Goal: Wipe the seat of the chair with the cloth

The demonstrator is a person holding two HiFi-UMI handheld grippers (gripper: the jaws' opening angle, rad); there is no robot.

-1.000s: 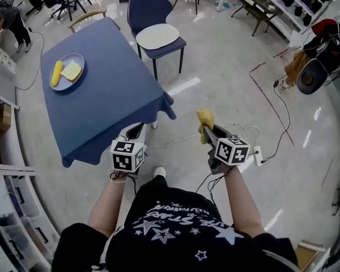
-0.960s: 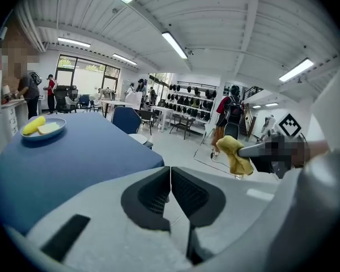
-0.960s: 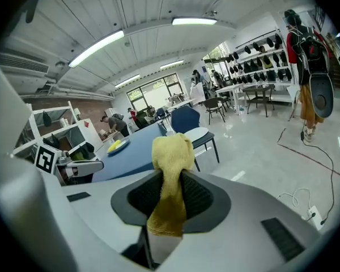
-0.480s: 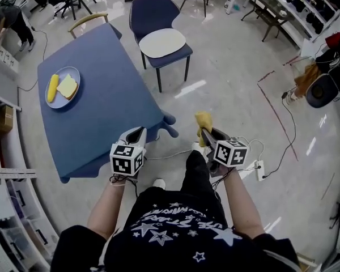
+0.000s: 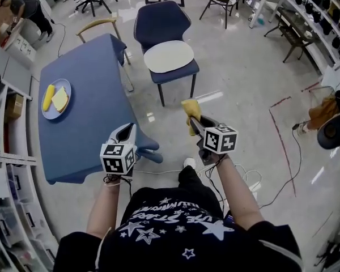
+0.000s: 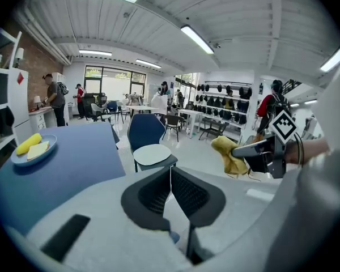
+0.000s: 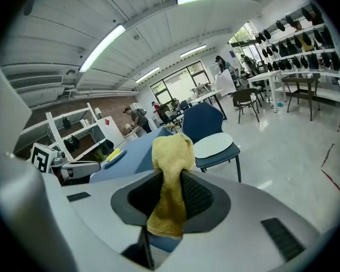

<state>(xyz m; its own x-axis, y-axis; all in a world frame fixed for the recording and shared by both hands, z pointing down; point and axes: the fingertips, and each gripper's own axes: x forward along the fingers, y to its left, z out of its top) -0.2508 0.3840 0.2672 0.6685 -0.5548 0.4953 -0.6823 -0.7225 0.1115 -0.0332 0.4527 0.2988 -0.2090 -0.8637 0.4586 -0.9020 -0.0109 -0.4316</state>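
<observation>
A blue chair (image 5: 164, 30) with a white seat pad (image 5: 169, 56) stands on the floor ahead of me, beside the table. My right gripper (image 5: 194, 123) is shut on a yellow cloth (image 5: 191, 112), held in the air well short of the chair. In the right gripper view the yellow cloth (image 7: 171, 180) hangs bunched between the jaws, with the chair (image 7: 214, 137) beyond. My left gripper (image 5: 124, 134) is shut on nothing, over the table's near corner. The left gripper view shows the chair (image 6: 150, 143) ahead and the cloth (image 6: 229, 154) at right.
A table under a blue cloth (image 5: 82, 112) stands at left, with a blue plate (image 5: 55, 98) holding yellow food. A wooden chair (image 5: 99, 24) sits behind it. Cables (image 5: 255, 180) lie on the floor at right. Shelves (image 5: 5, 169) line the left wall.
I have stepped forward: the chair and table sit lower and closer in the head view. Both grippers kept their states and the cloth stays clamped in the right one.
</observation>
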